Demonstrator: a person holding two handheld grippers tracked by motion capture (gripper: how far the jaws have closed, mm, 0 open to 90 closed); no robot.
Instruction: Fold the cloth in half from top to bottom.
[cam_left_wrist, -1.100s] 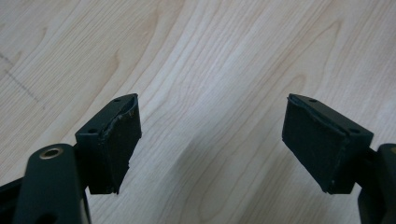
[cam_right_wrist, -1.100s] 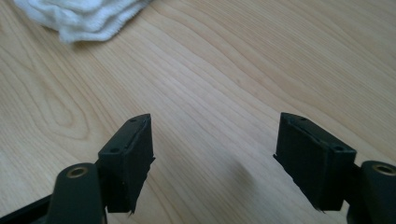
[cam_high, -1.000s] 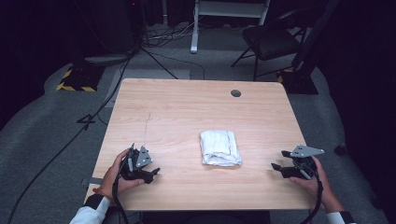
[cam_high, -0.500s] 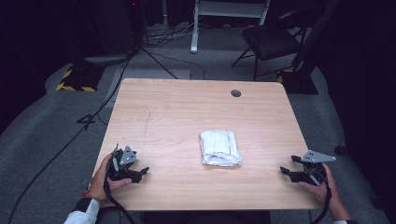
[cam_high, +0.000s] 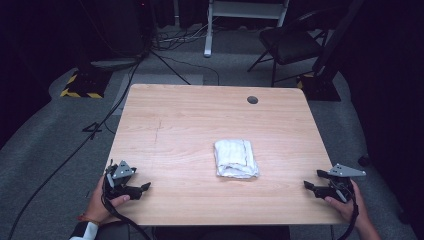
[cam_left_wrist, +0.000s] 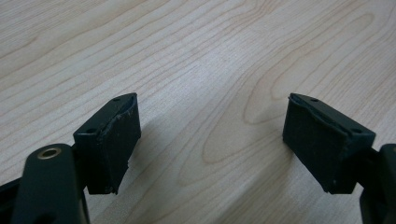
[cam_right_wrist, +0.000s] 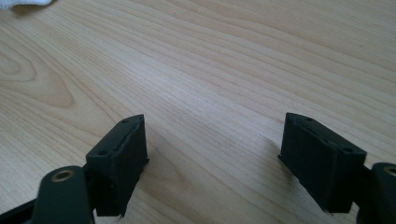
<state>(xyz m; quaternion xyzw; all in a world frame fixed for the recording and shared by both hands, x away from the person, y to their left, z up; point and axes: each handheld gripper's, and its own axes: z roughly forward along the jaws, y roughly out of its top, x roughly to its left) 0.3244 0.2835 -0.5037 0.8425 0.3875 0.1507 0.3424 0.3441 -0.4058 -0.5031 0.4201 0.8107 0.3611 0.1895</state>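
**Both grippers wide open near the front corners, cloth in between**

Left gripper (cam_high: 142, 187) sits low at the table's front left corner, jaws spread wide with nothing between them. In the left gripper view (cam_left_wrist: 210, 140) there's just bare wood grain in the gap, and the pads look to be right down near the surface. The hand (cam_high: 102, 205) wraps the body from behind, at about 7 o'clock from the table's middle, with the grey plate on top.

Right gripper (cam_high: 312, 182) is much the same at the front right corner, about 5 o'clock: jaws far apart, empty, pointing in toward the middle of the table. The right gripper view (cam_right_wrist: 212, 158) shows plain wood between the pads, plus a sliver of the cloth (cam_right_wrist: 25, 3) at the top left edge. The other hand (cam_high: 345, 205) holds it from behind.

The folded white cloth (cam_high: 235, 158) lies flat a bit right of the table's centre, between the two grippers and well apart from both. It's at roughly 2 o'clock from the left gripper and 10 o'clock from the right one.

The table (cam_high: 190, 115) is light wood, with a small round dark hole (cam_high: 252, 99) near the far edge at about 1 o'clock.
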